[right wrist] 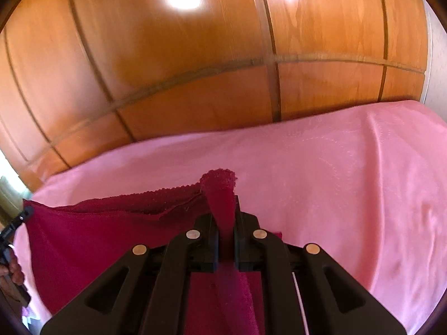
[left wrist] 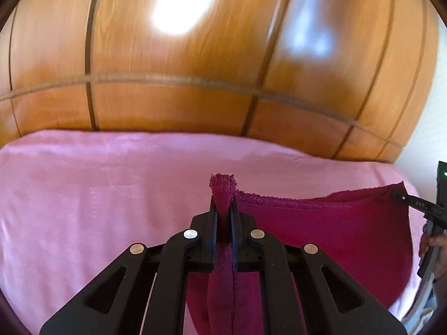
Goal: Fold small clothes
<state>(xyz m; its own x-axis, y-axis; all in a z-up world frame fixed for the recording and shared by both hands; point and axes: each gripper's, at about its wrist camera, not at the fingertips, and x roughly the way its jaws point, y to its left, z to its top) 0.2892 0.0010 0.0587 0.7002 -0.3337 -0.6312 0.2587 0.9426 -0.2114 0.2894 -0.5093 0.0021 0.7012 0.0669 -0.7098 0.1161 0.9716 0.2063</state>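
We see a pink sheet (left wrist: 83,195) covering the surface below us; whether it is a bed or a worktop we cannot tell. Its far edge runs just in front of a wooden panelled wall (left wrist: 195,55), and its right-hand corner ends beside a pale wall (right wrist: 438,69). Most of the sheet lies bare, to the left in the left wrist view and to the right in the right wrist view.

Small white lettering sits on a finger of the right claw where it shows at the edge of the left wrist view, too blurred to read.

Our left claw (left wrist: 223,209) is clamped tight on one corner of the dark red garment (left wrist: 335,237), and a lace-edged tuft of cloth pokes out past its tips. Our right claw (right wrist: 226,209) is pinched just as tightly on the opposite corner. The garment hangs stretched between the two claws above the sheet, its lace trim (left wrist: 265,199) along the top edge.
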